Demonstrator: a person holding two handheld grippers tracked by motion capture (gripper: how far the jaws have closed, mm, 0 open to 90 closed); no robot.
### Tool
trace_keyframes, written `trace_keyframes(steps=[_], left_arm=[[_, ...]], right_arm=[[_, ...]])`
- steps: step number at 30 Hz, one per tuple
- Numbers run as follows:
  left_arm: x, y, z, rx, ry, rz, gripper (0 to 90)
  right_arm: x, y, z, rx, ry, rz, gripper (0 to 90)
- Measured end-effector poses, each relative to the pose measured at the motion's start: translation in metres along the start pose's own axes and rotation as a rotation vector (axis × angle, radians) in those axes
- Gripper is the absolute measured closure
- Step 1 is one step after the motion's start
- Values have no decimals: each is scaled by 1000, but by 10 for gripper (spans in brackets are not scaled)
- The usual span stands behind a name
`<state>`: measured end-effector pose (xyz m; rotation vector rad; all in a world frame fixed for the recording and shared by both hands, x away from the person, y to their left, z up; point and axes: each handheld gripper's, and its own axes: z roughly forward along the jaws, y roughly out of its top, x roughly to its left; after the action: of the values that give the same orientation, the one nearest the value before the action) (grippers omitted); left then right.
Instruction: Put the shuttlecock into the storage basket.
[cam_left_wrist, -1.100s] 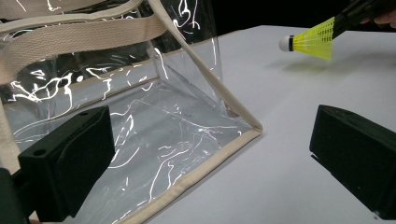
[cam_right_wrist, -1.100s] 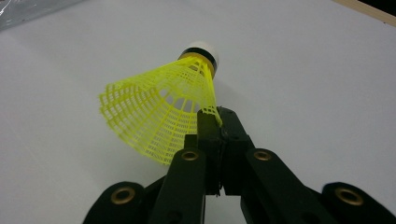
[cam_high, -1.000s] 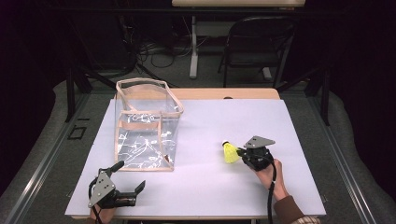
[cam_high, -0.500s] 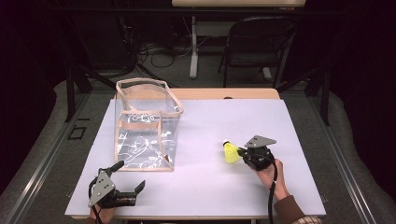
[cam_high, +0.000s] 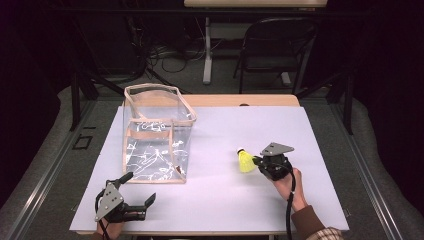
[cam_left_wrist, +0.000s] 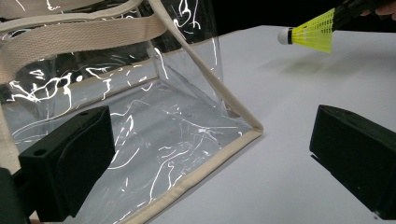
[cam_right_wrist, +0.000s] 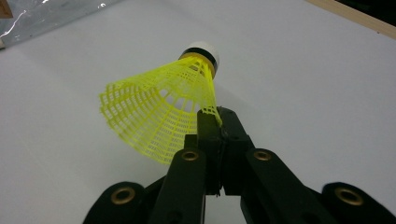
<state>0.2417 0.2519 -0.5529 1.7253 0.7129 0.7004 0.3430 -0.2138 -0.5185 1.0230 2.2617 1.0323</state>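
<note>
The yellow shuttlecock (cam_high: 245, 161) hangs above the worktop (cam_high: 320, 145), at four o'clock from the clear bag (cam_high: 156, 135); the right gripper (cam_high: 256, 161) has its fingers clamped on the skirt's edge. It should probably be lifted clear of the bag's rim, cork first; the left gripper (cam_high: 139, 190), fingers apart, could steady the bag. The bag's mouth is cut off in the left gripper view.
</note>
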Motion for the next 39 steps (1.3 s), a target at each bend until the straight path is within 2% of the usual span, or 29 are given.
trace_keyframes(steps=[39], left_arm=[[0,0,0,0,0,-3,1]], right_arm=[[2,35,1,-35,19,-33,893]])
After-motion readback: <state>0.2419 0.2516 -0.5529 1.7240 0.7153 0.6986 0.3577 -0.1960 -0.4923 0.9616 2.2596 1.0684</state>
